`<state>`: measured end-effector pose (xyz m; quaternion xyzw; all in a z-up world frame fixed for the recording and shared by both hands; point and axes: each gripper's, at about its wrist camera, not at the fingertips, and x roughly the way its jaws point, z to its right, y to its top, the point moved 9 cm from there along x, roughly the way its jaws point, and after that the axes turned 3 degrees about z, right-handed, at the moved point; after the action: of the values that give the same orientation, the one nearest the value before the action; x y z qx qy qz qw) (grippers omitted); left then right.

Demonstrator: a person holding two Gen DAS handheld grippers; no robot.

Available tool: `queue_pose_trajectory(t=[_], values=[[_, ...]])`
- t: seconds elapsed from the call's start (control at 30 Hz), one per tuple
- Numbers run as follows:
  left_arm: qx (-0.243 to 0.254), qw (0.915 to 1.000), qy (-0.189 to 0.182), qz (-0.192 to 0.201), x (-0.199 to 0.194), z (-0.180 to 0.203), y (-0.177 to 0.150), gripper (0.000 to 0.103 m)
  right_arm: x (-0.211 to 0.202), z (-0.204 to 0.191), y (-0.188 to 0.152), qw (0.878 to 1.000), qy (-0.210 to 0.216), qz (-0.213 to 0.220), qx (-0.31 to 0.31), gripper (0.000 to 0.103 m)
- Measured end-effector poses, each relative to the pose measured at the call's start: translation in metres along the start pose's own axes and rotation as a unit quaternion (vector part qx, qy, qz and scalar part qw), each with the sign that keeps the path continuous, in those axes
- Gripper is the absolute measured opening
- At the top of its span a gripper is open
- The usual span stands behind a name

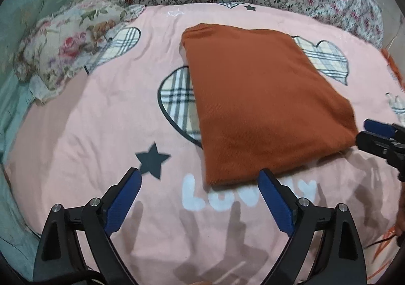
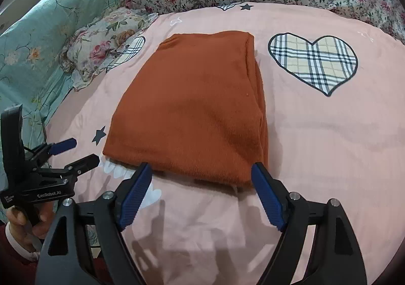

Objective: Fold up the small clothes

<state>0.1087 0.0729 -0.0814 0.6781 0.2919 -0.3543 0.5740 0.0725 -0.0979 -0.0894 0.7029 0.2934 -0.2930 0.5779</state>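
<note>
On the pink bedspread [image 2: 316,133] lies the folded rust-orange garment [image 2: 192,110], flat. Both the left hand-held gripper [image 1: 200,176] and the right hand-held gripper [image 2: 200,171] stand wide open at its near edge, gripping nothing. Only the right view shows the hand [image 2: 22,221] holding the left tool; only the left view shows more orange fabric [image 1: 393,67] at the far right.

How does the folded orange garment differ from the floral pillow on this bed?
The orange garment is plain rust knit; the floral pillow is rose-printed with a frilled edge. The garment lies flat in a neat rectangle mid-bed; the pillow is plump at the pink sheet's left edge. Both rest untouched.
</note>
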Motion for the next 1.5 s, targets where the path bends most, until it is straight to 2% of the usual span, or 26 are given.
queue_pose_trajectory(t=[0.17, 0.4, 0.77, 1.13, 1.5], values=[[0.009, 0.9998, 0.017, -0.006, 0.009, 0.002, 0.011, 0.094, 0.005, -0.002, 0.012, 1.000, 0.004, -0.007, -0.010, 0.087], [0.007, 0.9995, 0.029, -0.013, 0.019, 0.005, 0.016, 0.094, 0.014, -0.001, 0.019, 1.000, -0.001, -0.013, -0.016, 0.088], [-0.004, 0.9988, 0.048, -0.002, 0.024, 0.000, 0.036, 0.095, 0.023, 0.000, 0.035, 1.000, 0.009, -0.011, -0.014, 0.088], [-0.015, 0.9984, 0.055, -0.002, 0.037, -0.003, 0.048, 0.095, 0.038, 0.008, 0.054, 1.000, 0.008, -0.016, -0.009, 0.088], [-0.028, 0.9981, 0.055, -0.001, 0.041, -0.008, 0.055, 0.095, 0.040, 0.010, 0.058, 1.000, 0.009, -0.016, -0.006, 0.088]])
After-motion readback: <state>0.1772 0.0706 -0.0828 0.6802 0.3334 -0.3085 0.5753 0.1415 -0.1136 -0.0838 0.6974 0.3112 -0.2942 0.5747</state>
